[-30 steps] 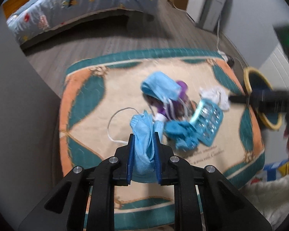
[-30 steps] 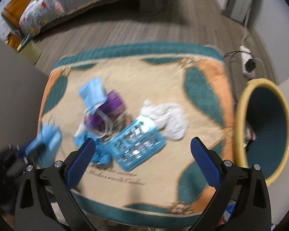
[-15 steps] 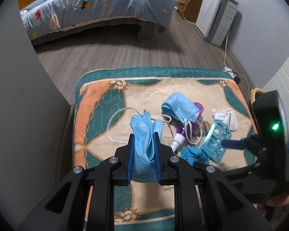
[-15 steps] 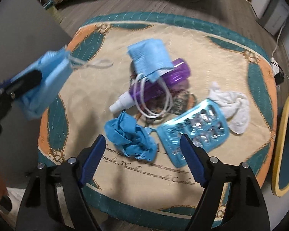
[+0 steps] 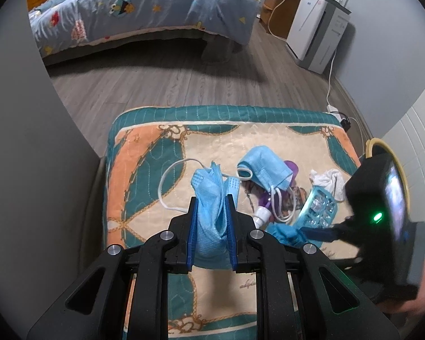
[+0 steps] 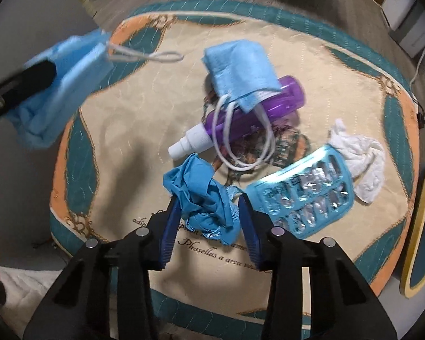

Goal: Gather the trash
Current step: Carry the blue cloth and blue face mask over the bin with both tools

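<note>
My left gripper is shut on a light blue face mask, held above the left part of the patterned mat; its white ear loop hangs free. The same mask shows at the left of the right wrist view. My right gripper points down at a crumpled blue glove on the mat's near side. Its jaws are closing, the glove is between them, and both pads touch its sides. Beyond lie a second mask, a purple spray bottle, a teal blister pack and a white tissue.
A yellow-rimmed bin stands off the mat's right edge. A grey wall panel borders the mat on the left. Across the wooden floor are a bed, a white appliance and a power strip with a cable.
My right gripper came down over the pile and its jaws narrowed around the blue glove. My left gripper drew back a little with the mask still in it.
</note>
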The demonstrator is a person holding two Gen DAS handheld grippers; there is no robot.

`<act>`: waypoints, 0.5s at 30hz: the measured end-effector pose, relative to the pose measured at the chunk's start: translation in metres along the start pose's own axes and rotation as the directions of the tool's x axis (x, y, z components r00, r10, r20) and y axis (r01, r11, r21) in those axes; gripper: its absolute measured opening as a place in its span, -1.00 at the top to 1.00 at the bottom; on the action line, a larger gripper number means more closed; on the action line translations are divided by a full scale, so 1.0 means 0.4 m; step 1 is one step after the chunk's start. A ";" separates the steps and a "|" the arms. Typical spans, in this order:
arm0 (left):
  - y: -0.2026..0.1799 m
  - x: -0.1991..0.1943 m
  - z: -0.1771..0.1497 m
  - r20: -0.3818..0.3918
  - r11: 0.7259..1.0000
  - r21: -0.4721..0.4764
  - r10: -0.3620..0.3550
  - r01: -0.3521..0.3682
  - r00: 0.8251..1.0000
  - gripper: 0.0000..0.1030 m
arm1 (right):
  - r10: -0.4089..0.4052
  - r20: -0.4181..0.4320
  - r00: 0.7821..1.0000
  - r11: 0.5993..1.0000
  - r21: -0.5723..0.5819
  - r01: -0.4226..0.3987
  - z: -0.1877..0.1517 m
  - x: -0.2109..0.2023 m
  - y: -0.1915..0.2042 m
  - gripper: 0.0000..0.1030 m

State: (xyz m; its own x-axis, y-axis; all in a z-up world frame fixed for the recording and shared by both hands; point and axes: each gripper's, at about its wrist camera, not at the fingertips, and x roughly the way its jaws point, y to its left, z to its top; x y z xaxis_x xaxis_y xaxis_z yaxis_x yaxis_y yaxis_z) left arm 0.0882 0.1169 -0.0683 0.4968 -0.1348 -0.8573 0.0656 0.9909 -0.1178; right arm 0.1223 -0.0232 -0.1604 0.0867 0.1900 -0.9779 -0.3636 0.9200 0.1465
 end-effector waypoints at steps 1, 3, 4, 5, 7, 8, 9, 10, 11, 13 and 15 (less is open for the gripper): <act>-0.002 -0.001 0.000 0.001 1.000 0.002 -0.001 0.001 1.000 0.62 | 0.002 0.012 1.000 1.000 0.010 -0.002 0.001 -0.015 -0.009 0.21; -0.009 -0.003 0.000 0.006 1.000 0.009 -0.003 0.003 1.000 0.62 | 0.005 0.048 0.999 0.999 0.038 -0.006 0.005 -0.051 -0.035 0.21; -0.013 -0.005 0.001 0.009 1.000 0.012 -0.003 0.003 1.000 0.62 | 0.011 0.068 0.998 0.998 0.059 -0.015 0.005 -0.072 -0.054 0.21; -0.019 -0.007 0.002 0.013 1.000 0.017 -0.004 0.004 1.000 0.63 | 0.015 0.088 0.996 0.996 0.082 -0.022 0.005 -0.092 -0.074 0.21; -0.036 -0.013 0.005 0.022 1.000 0.028 -0.008 0.007 1.000 0.63 | 0.005 0.122 0.993 0.993 0.120 -0.019 0.006 -0.128 -0.118 0.21; -0.046 -0.015 0.006 0.026 0.999 0.040 -0.006 0.005 1.000 0.62 | 0.003 0.136 0.991 0.989 0.144 -0.023 0.008 -0.145 -0.150 0.21; -0.058 -0.017 0.008 0.031 0.999 0.052 -0.004 0.002 1.000 0.62 | 0.000 0.145 0.989 0.986 0.164 -0.024 0.011 -0.158 -0.170 0.21; -0.069 -0.018 0.009 0.034 0.998 0.060 -0.004 0.002 0.999 0.63 | 0.000 0.156 0.988 0.982 0.185 -0.029 0.007 -0.170 -0.195 0.21; -0.075 -0.018 0.011 0.035 0.998 0.063 -0.006 0.004 0.999 0.63 | -0.002 0.165 0.986 0.978 0.205 -0.032 -0.001 -0.181 -0.205 0.21; -0.099 -0.017 0.015 0.036 0.997 0.075 -0.010 0.007 0.999 0.63 | -0.016 0.180 0.984 0.972 0.232 -0.027 -0.006 -0.195 -0.243 0.21; -0.119 -0.018 0.021 0.040 0.996 0.086 -0.010 0.007 0.999 0.63 | -0.026 0.196 0.980 0.965 0.260 -0.026 -0.022 -0.217 -0.277 0.21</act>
State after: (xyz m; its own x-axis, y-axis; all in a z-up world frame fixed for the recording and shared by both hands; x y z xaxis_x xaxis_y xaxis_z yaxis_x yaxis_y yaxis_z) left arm 0.0890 0.0708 -0.0523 0.5306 -0.1448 -0.8352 0.1428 0.9865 -0.0803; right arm 0.1470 -0.1444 -0.0929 0.2765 0.2296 -0.9332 -0.1126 0.9721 0.2058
